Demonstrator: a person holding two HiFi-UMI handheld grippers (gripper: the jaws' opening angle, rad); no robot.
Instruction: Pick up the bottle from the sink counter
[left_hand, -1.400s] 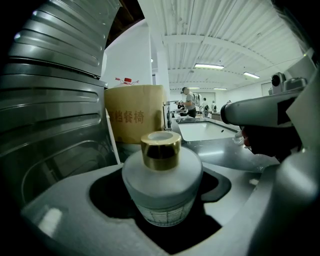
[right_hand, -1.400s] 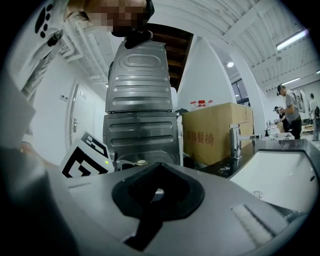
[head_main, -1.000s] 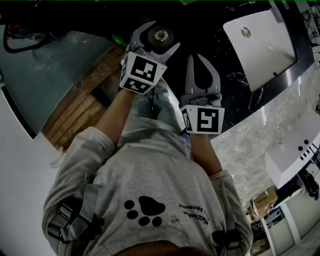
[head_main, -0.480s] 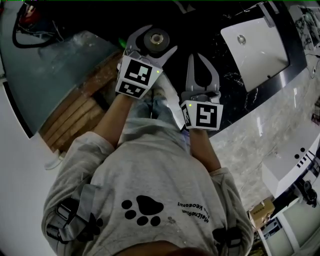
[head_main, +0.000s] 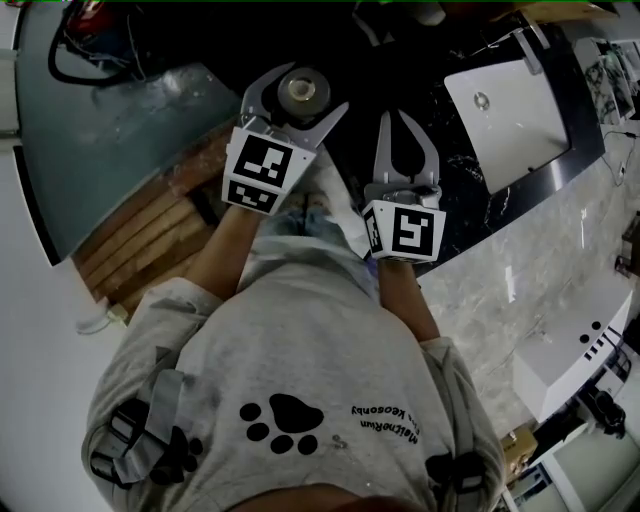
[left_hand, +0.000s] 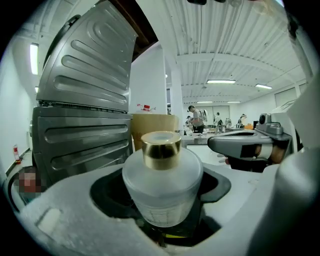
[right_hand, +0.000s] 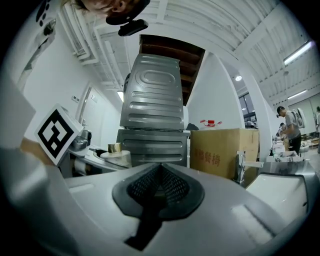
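Note:
A round frosted-glass bottle (left_hand: 162, 180) with a gold cap stands upright between the jaws of my left gripper (left_hand: 162, 202), which is shut on its body. In the head view the bottle (head_main: 301, 90) shows from above inside the left gripper (head_main: 297, 98), held over the dark floor area left of the counter. In the right gripper view the bottle (right_hand: 116, 156) appears at the left, beside the left gripper's marker cube (right_hand: 55, 132). My right gripper (head_main: 394, 120) hangs just right of the left one. Its pads (right_hand: 160, 185) meet, with nothing between them.
A white sink basin (head_main: 515, 105) is set in the black marble counter (head_main: 465, 195) at upper right, with a faucet (right_hand: 241, 162) beside it. A cardboard box (right_hand: 222, 152) and a ribbed metal appliance (right_hand: 152, 115) stand ahead. Wooden boards (head_main: 140, 235) lie at left. People stand far off.
The left gripper with the bottle has drifted slightly left and away from the right gripper. The right gripper has stayed nearly still and shut.

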